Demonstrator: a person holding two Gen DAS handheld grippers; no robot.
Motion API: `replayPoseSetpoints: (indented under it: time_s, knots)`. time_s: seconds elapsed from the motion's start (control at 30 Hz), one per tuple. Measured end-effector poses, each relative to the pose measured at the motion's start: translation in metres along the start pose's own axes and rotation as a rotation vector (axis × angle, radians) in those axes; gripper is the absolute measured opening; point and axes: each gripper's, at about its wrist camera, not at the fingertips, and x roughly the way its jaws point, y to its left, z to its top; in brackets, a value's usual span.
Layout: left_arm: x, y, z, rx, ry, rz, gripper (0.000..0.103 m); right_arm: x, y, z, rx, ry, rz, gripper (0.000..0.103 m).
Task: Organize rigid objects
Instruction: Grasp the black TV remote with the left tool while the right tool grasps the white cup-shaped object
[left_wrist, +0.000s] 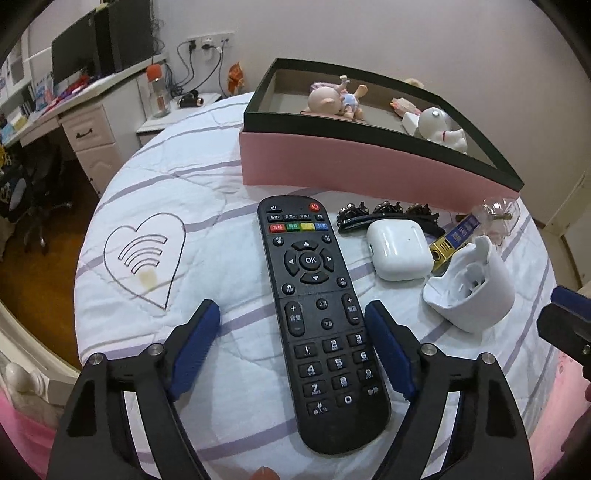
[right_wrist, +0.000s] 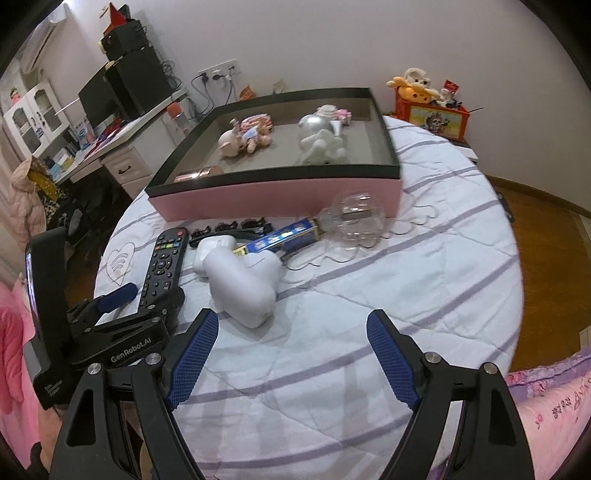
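A: Nearest, the left gripper (left_wrist: 291, 314) has its jaws spread around the lower half of the black remote control (left_wrist: 317, 317), which lies flat on the striped quilt (left_wrist: 207, 177). The right pad looks to be at the remote's edge; the left one is well clear. Nothing is gripped yet.

B: So an uneven close could shove it sideways or spin it?

A: I'd judge so. The soft quilt gives, and the pads could snag fabric.

B: And the right gripper (right_wrist: 291, 328)?

A: Jaws spread, holding nothing, hovering over bare quilt just short of the white holder (right_wrist: 242, 286) lying on its side. That rounded shape may roll away.

B: Farther back?

A: The earbud case (left_wrist: 399, 251), hair clips (left_wrist: 369, 214) and clear ball (right_wrist: 351, 218) crowd together; the pink box (left_wrist: 362, 166) behind already holds a piglet figure (left_wrist: 334, 99) and a white figurine (left_wrist: 439, 129).
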Motion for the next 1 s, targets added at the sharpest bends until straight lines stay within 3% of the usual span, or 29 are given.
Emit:
replayPoseSetpoints:
  time_s: [0.1, 0.2, 0.27, 0.4, 0.5, 0.53, 0.57, 0.63, 1.0]
  knots:
    - [0.006, -0.003, 0.003, 0.024, -0.018, 0.006, 0.09, 0.005, 0.006, 0.001, -0.012, -0.001, 0.02, 0.084]
    - [0.008, -0.004, 0.005, 0.033, -0.021, 0.011, 0.088, 0.014, 0.01, 0.005, -0.007, 0.002, 0.03, 0.084]
    - [0.005, 0.0, 0.005, 0.019, -0.03, 0.008, 0.078, 0.021, 0.012, 0.007, -0.005, 0.005, 0.032, 0.084]
    - [-0.001, 0.017, 0.004, -0.008, -0.042, -0.01, 0.045, 0.039, 0.017, 0.011, 0.002, 0.02, 0.023, 0.084]
    - [-0.002, 0.029, 0.004, -0.025, -0.037, -0.061, 0.044, 0.051, 0.021, 0.01, 0.006, 0.027, 0.034, 0.083]
    - [-0.001, 0.03, 0.004, -0.023, -0.036, -0.064, 0.044, 0.053, 0.023, 0.009, 0.004, 0.029, 0.037, 0.076]
    - [-0.001, 0.029, 0.004, -0.018, -0.035, -0.064, 0.044, 0.057, 0.024, 0.009, 0.0, 0.036, 0.042, 0.063]
    - [-0.002, 0.029, 0.004, -0.019, -0.034, -0.069, 0.044, 0.06, 0.026, 0.006, 0.0, 0.034, 0.043, 0.055]
    - [-0.019, 0.035, 0.001, -0.032, -0.039, -0.1, 0.044, 0.039, 0.012, 0.001, 0.025, 0.006, 0.062, 0.055]
